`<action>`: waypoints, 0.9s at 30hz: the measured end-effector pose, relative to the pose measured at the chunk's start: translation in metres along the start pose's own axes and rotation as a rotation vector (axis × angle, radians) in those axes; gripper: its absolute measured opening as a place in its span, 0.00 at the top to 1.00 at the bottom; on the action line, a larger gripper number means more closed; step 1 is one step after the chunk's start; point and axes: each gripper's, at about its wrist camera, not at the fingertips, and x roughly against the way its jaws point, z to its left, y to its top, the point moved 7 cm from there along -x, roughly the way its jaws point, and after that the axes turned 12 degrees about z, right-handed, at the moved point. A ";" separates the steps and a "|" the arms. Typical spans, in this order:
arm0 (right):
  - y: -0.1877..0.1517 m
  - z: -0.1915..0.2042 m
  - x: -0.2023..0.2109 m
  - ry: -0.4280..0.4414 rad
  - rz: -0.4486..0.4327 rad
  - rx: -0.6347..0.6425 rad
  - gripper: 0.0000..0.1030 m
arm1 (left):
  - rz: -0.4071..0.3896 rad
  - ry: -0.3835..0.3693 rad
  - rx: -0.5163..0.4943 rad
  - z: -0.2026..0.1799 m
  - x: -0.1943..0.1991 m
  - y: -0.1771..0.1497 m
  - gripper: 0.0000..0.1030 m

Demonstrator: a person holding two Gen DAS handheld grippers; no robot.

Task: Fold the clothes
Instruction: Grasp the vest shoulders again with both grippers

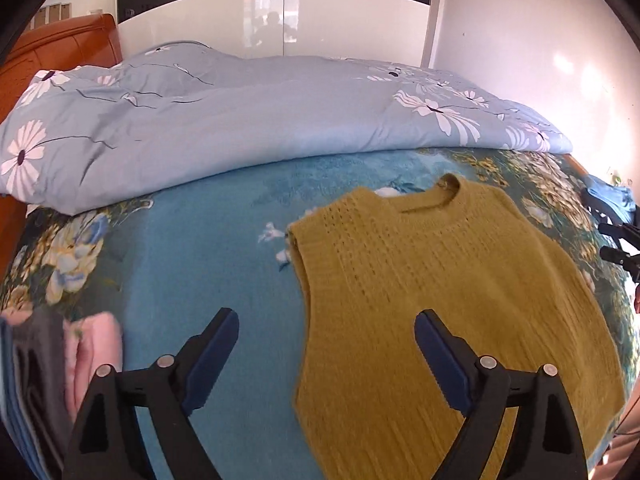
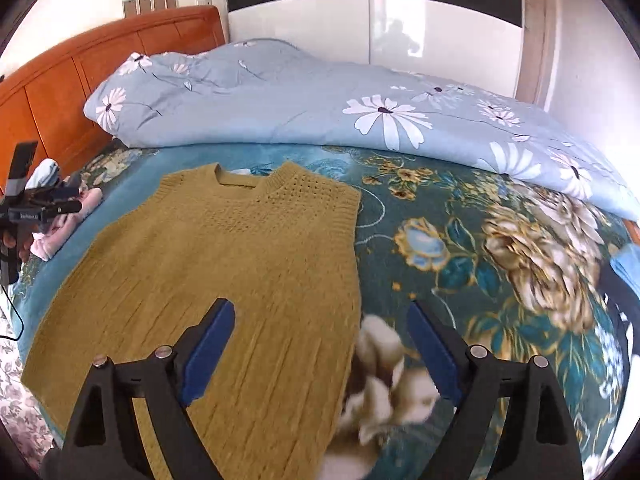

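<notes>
A mustard-yellow knitted sleeveless vest (image 1: 432, 300) (image 2: 224, 264) lies flat on the teal flowered bedspread (image 1: 208, 240), neckline toward the far side. My left gripper (image 1: 326, 332) hangs open above the vest's left edge, nothing between its blue pads. My right gripper (image 2: 322, 322) is open too, over the vest's right edge, and holds nothing. In the right wrist view the left gripper (image 2: 40, 204) shows at the far left. The right gripper's fingers (image 1: 614, 254) poke in at the right edge of the left wrist view.
A rolled light-blue duvet (image 1: 240, 120) with white daisies lies across the far side of the bed. Folded pink and grey clothes (image 1: 60, 360) sit at the left. An orange wooden headboard (image 2: 80, 64) and a glossy white wardrobe (image 2: 420, 28) stand behind.
</notes>
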 end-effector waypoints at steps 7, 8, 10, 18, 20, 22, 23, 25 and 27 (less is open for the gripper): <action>0.087 -0.025 -0.109 0.013 0.080 -0.013 0.14 | 0.073 -0.015 -0.087 0.000 -0.090 0.071 0.11; 0.095 -0.030 -0.120 0.020 0.082 -0.027 0.14 | 0.087 -0.012 -0.096 -0.001 -0.101 0.074 0.11; 0.106 -0.037 -0.139 0.040 0.086 -0.043 0.14 | 0.116 -0.009 -0.112 -0.003 -0.121 0.081 0.11; 0.120 -0.046 -0.166 0.073 0.111 -0.132 0.29 | 0.164 -0.089 -0.104 -0.014 -0.147 0.079 0.49; 0.122 -0.045 -0.163 0.111 0.111 -0.152 0.50 | 0.151 -0.071 -0.086 -0.010 -0.140 0.080 0.77; 0.124 -0.042 -0.160 0.142 0.129 -0.181 0.79 | 0.125 -0.067 -0.083 -0.007 -0.128 0.081 0.89; 0.125 -0.039 -0.157 0.142 0.134 -0.183 0.82 | 0.112 -0.065 -0.081 -0.006 -0.122 0.081 0.89; 0.126 -0.034 -0.146 0.136 0.121 -0.164 0.90 | 0.077 -0.076 -0.081 -0.006 -0.104 0.082 0.89; 0.130 -0.030 -0.124 0.143 0.082 -0.157 0.90 | 0.042 -0.067 -0.095 -0.009 -0.082 0.084 0.89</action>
